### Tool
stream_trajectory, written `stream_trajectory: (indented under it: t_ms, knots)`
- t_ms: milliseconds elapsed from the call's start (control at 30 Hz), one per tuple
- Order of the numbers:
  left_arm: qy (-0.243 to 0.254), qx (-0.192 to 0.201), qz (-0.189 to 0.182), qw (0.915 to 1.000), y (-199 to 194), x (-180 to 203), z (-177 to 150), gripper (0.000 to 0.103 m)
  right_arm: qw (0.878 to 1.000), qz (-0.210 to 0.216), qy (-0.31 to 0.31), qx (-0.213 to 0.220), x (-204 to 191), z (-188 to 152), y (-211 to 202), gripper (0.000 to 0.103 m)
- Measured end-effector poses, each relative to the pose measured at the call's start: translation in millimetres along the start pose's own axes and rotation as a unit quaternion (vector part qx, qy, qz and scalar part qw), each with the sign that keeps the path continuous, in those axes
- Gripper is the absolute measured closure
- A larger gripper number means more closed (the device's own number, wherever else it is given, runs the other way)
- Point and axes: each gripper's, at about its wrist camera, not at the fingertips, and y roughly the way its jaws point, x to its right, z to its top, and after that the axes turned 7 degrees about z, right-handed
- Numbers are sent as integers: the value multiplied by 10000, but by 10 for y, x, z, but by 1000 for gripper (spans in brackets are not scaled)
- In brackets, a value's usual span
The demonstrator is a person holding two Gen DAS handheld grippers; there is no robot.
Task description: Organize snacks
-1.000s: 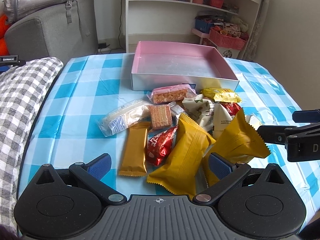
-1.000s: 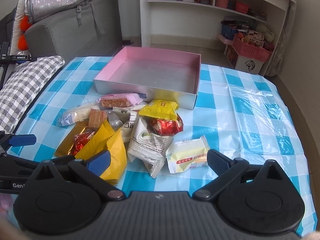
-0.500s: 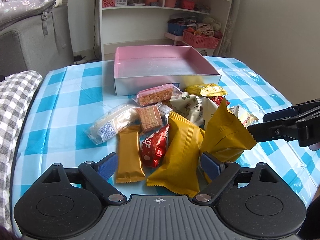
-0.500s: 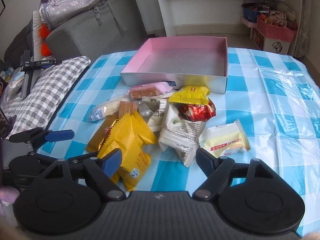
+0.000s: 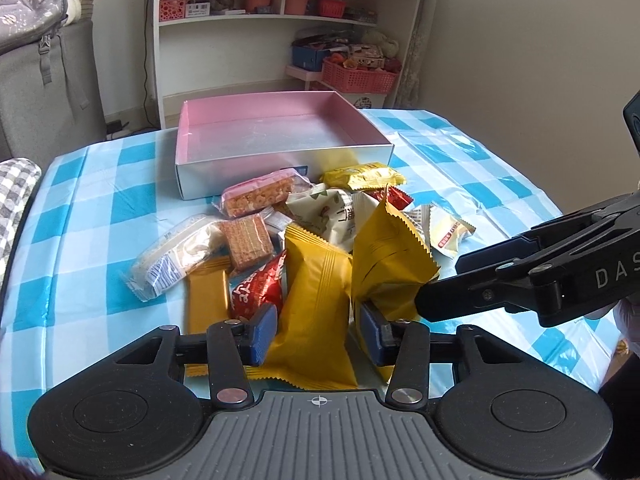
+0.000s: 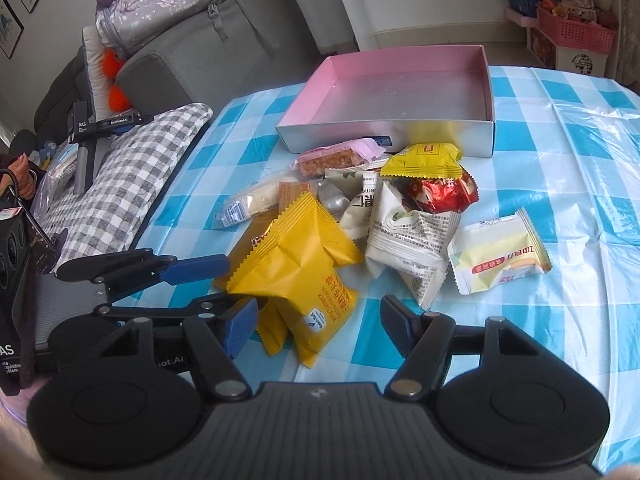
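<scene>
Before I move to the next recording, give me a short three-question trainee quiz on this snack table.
1. True or false: the pink box already holds snacks.
2. Which packet lies between the fingers of the left tongs? A) yellow packet B) red packet C) wafer
3. Fill in: the tablecloth is checked white and ____.

Key: 1 false, the box is empty. 2 A; the fingers flank it but are not closed on it. 3 blue.

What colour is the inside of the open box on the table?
Pink walls with a silvery floor; the box shows best in the right wrist view.
</scene>
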Motion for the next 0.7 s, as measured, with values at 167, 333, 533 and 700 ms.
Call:
stream_trajectory:
  t_ms: [167, 333, 533, 700]
  knots:
    - [176, -69, -58, 9998, 100, 63, -19, 65, 9999, 101, 133, 41, 15, -2, 117, 42]
    - [148, -17, -58, 9999, 194, 57, -10, 65, 9996, -170, 213, 103, 84, -8, 251, 48]
    - [314, -94, 90, 9994, 330, 98, 42, 65, 9977, -187, 657, 46, 233, -36, 372, 54]
    - [369, -182, 182, 9990, 414, 95, 84, 63, 9964, -156, 835, 51, 258, -62, 321, 61]
